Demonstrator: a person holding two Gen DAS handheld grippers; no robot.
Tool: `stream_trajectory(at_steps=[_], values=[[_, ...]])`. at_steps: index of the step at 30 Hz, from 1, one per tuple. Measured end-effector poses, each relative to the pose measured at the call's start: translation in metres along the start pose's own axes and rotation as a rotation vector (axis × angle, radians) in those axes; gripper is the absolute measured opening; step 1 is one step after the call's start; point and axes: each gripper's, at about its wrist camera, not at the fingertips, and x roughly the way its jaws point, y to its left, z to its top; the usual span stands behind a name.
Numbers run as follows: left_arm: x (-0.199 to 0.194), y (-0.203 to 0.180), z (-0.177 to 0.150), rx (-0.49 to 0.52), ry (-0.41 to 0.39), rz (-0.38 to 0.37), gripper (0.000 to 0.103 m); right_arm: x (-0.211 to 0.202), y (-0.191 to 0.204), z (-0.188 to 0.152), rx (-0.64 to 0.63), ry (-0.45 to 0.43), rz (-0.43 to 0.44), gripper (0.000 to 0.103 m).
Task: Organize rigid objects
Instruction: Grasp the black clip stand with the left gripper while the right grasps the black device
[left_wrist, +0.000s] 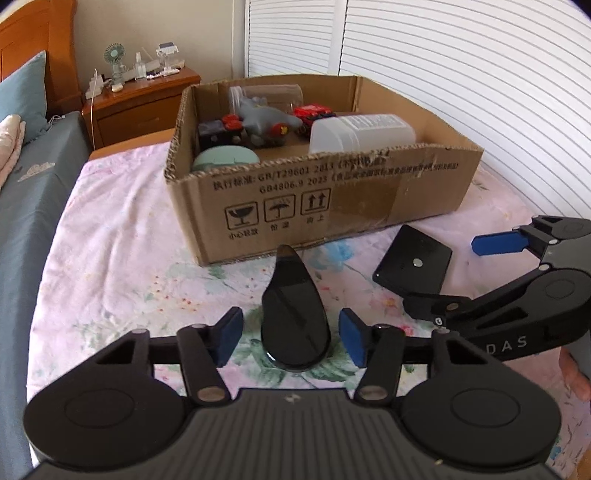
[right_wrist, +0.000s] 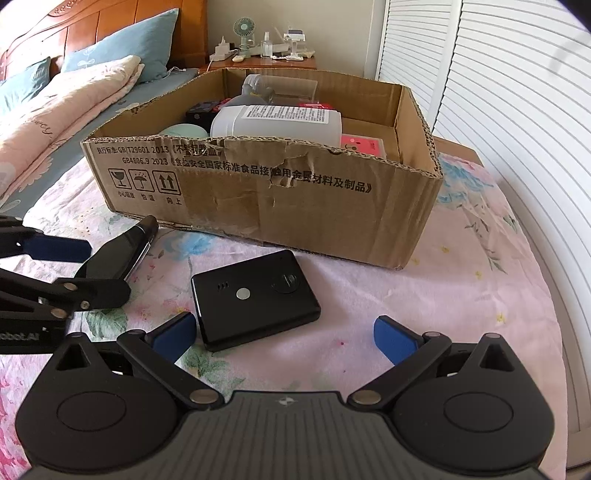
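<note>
My left gripper (left_wrist: 291, 338) straddles the glossy black teardrop-shaped gadget (left_wrist: 295, 314), which lies on the floral sheet (left_wrist: 110, 240) directly ahead of the blue pads (left_wrist: 231, 334), its narrow tip pointing away from me toward the cardboard box (left_wrist: 332, 195). The jaws stand fairly narrow, one pad on each side of the wide rounded end, yet I see a sliver of sheet between each pad and the shell, so I judge nothing is pinched yet. I lined up on the broad end because it gives the pads flatter sides to bite; the slick tapered tip would likely squirt out.

My right gripper (right_wrist: 288, 336) is spread wide and holds nothing. The flat black rectangular device (right_wrist: 255, 297) lies just in front of it, nearer the left-hand pad (right_wrist: 173, 336), perhaps touching it, though the lens bends that edge too much to be sure. Its width is why those jaws are so far apart.

Beyond both tools the box sits open-topped, already holding a white plastic jar (right_wrist: 275, 123), a grey toy (left_wrist: 260, 116) and other pieces, so these two black items seem the last ones out.
</note>
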Motion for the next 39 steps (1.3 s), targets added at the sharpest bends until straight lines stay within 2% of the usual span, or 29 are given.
stream_trajectory(at_steps=[2,5,6,16,22,30,33,35,37,39], values=[[0.001,-0.003,0.000,0.013,-0.005,0.007,0.050,0.000,-0.001,-0.001,-0.002,-0.002,0.002,0.103],[0.002,-0.005,0.000,0.026,-0.017,0.018,0.039,0.000,-0.001,-0.001,-0.007,-0.006,0.005,0.103],[0.001,-0.005,0.000,0.025,-0.016,0.016,0.039,0.000,-0.001,-0.001,-0.008,-0.008,0.006,0.103],[-0.009,0.012,-0.008,0.049,-0.004,0.034,0.039,0.001,-0.001,0.003,-0.032,0.013,0.025,0.103],[-0.011,0.019,-0.009,0.038,0.000,0.034,0.039,0.009,-0.002,0.017,-0.133,0.052,0.110,0.103],[-0.011,0.020,-0.009,0.035,0.000,0.027,0.039,0.014,0.002,0.024,-0.252,0.042,0.201,0.101],[-0.011,0.021,-0.009,0.036,-0.001,0.021,0.039,0.013,0.004,0.027,-0.265,0.040,0.214,0.093],[-0.010,0.021,-0.009,0.039,-0.001,0.019,0.039,0.011,0.005,0.028,-0.269,0.039,0.218,0.081],[-0.010,0.021,-0.009,0.040,-0.001,0.016,0.039,0.008,0.006,0.029,-0.270,0.042,0.219,0.074],[-0.010,0.022,-0.008,0.043,-0.001,0.014,0.039,0.008,0.007,0.029,-0.271,0.048,0.217,0.074]])
